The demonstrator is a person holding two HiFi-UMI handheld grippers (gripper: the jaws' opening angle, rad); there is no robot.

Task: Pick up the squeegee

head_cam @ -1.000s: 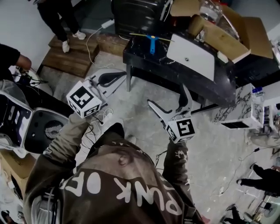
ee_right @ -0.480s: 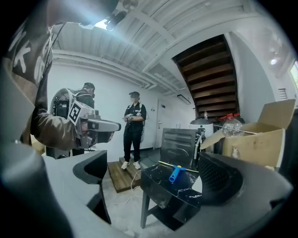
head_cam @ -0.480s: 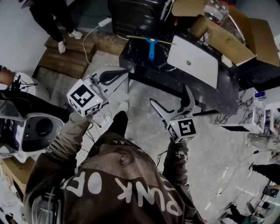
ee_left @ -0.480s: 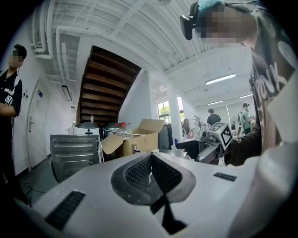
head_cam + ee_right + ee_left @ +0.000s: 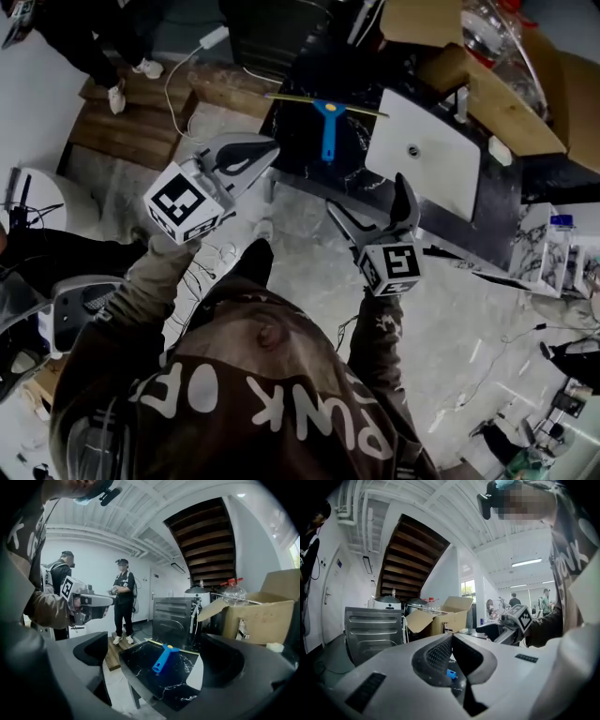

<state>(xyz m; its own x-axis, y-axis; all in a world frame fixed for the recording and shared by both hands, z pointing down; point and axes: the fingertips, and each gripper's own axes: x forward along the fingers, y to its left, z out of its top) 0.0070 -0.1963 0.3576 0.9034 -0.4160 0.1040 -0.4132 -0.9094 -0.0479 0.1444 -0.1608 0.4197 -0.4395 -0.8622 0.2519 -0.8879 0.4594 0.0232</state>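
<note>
The squeegee [image 5: 327, 129] has a blue handle and a thin yellow blade. It lies flat on the near left part of the black marble table [image 5: 298, 157]. The left gripper [image 5: 270, 147] is shut and empty, its tips over the table's left edge, a little left of the squeegee. In the left gripper view only a blue bit of the squeegee [image 5: 451, 673] shows below the closed jaws. The right gripper [image 5: 371, 201] is open and empty, hovering at the table's front edge, short of the squeegee. In the right gripper view the squeegee [image 5: 162, 658] lies ahead between the spread jaws.
A white sink basin [image 5: 427, 155] lies on the table right of the squeegee, with open cardboard boxes [image 5: 497, 94] behind it. A grey metal cabinet [image 5: 172, 618] stands beyond the table. Wooden steps [image 5: 141, 103] and a person [image 5: 123, 597] are at the left.
The whole view has drawn closer to the table. Both grippers have moved forward toward the squeegee; the left stays shut, the right stays open.
</note>
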